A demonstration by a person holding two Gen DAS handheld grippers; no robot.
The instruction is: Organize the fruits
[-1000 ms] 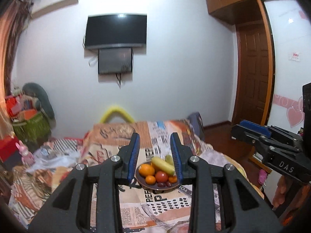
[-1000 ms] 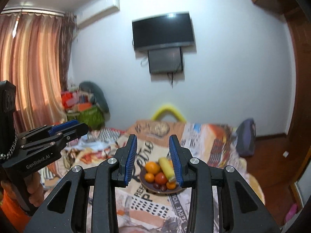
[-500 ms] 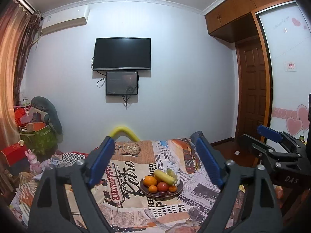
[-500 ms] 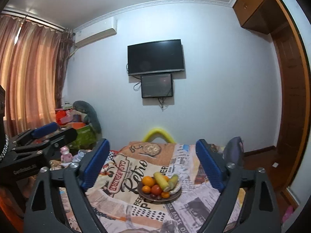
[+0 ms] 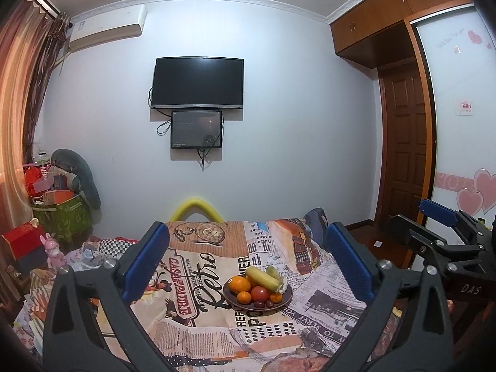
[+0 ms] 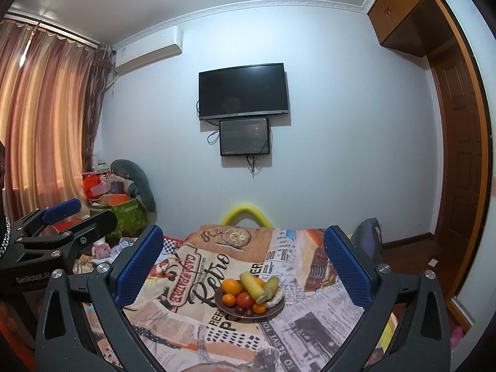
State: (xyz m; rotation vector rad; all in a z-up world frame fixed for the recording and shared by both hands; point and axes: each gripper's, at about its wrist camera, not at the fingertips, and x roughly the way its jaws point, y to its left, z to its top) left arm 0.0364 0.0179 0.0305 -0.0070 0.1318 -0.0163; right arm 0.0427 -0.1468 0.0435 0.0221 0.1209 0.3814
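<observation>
A dark plate [image 5: 286, 298] of fruit sits on a printed cloth over a table. It holds oranges [image 5: 239, 283], a red tomato [image 5: 259, 293], a yellow banana [image 5: 262, 277] and small dark fruits. The same plate shows in the right wrist view [image 6: 276, 307]. My left gripper [image 5: 248, 255] is open wide and empty, held back from the plate and above it. My right gripper [image 6: 243, 255] is open wide and empty, likewise short of the plate. Each gripper shows at the edge of the other's view.
The printed cloth [image 5: 192, 279] covers the surface ahead. A cluttered pile with a green box [image 5: 62, 217] stands at the left by the curtains. A wooden door [image 5: 403, 142] is on the right. A television [image 5: 198, 82] hangs on the far wall.
Both grippers have opened from nearly shut to wide. Both have pulled back and tilted up, so the plate looks smaller and lower.
</observation>
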